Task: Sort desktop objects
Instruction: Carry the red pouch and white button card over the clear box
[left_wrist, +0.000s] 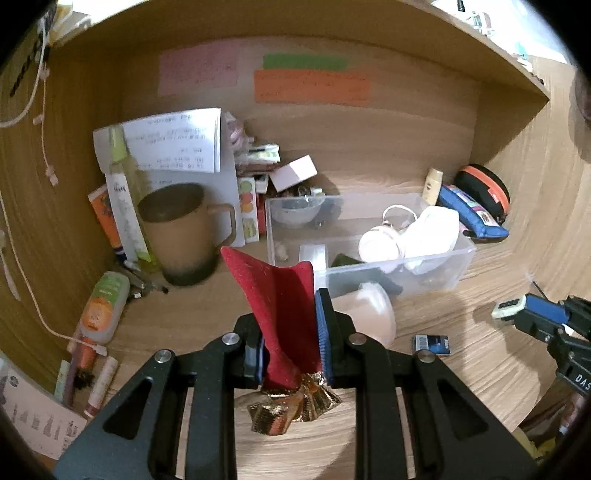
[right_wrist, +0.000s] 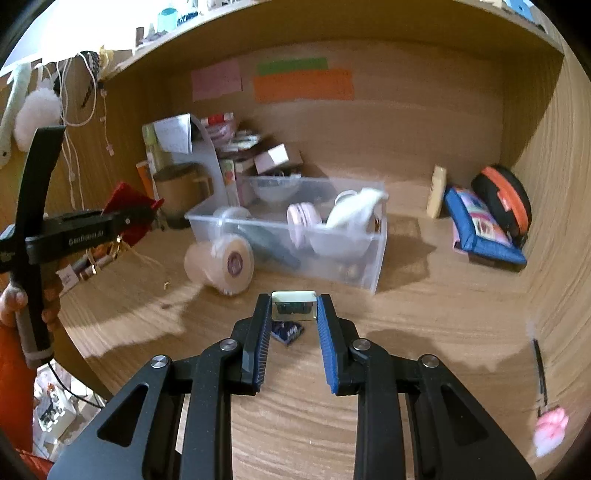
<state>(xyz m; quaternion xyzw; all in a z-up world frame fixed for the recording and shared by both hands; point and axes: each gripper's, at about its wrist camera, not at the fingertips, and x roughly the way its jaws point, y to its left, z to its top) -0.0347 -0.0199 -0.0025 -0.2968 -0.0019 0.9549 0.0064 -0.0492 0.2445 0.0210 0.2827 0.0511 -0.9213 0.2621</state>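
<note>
My left gripper (left_wrist: 291, 328) is shut on a red cloth pouch (left_wrist: 277, 306) with a gold foil end (left_wrist: 291, 410), held above the wooden desk. It also shows at the left of the right wrist view (right_wrist: 129, 218). My right gripper (right_wrist: 293, 308) is shut on a small cream-coloured rectangular case (right_wrist: 293, 304) held at its fingertips; it shows in the left wrist view too (left_wrist: 509, 308). A clear plastic bin (left_wrist: 369, 236) (right_wrist: 295, 229) holding white items stands behind both. A small dark blue packet (left_wrist: 431, 344) (right_wrist: 288, 332) lies on the desk.
A pale lidded jar (right_wrist: 221, 264) lies on its side in front of the bin. A brown mug (left_wrist: 184, 232), papers and bottles crowd the back left. A blue pouch (right_wrist: 480, 229) and an orange-black case (right_wrist: 502, 199) sit at the back right. A pink-tipped stick (right_wrist: 543, 398) lies at the right.
</note>
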